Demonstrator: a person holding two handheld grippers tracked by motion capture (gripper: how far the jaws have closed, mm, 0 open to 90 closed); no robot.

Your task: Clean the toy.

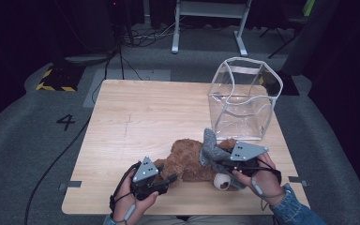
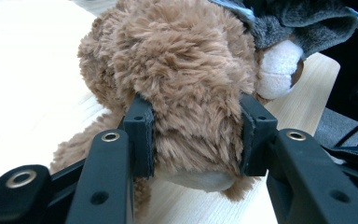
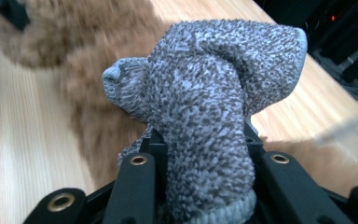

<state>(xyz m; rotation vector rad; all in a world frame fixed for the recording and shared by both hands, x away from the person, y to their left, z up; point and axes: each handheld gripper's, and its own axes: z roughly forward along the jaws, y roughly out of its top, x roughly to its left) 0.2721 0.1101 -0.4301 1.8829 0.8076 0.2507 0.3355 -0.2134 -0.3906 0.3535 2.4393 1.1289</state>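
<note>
A brown teddy bear (image 1: 187, 161) lies near the front edge of the wooden table (image 1: 145, 112). My left gripper (image 1: 168, 179) is shut on one of its furry limbs (image 2: 191, 93), and the pads (image 2: 140, 133) press into the fur from both sides. A grey knit sock (image 1: 211, 147) stands up over the bear's right side. My right gripper (image 1: 218, 161) is shut on that sock (image 3: 205, 93), whose lower end sits between the jaws, with the brown fur (image 3: 93, 93) behind it. A cream-soled foot (image 1: 222, 181) of the bear lies beside the right hand.
A clear, soft plastic bag (image 1: 241, 98) stands open at the back right of the table. Behind the table are a white desk frame (image 1: 211, 18), floor cables and a yellow-and-black marked block (image 1: 56, 79). Bare wood stretches across the table's left and middle.
</note>
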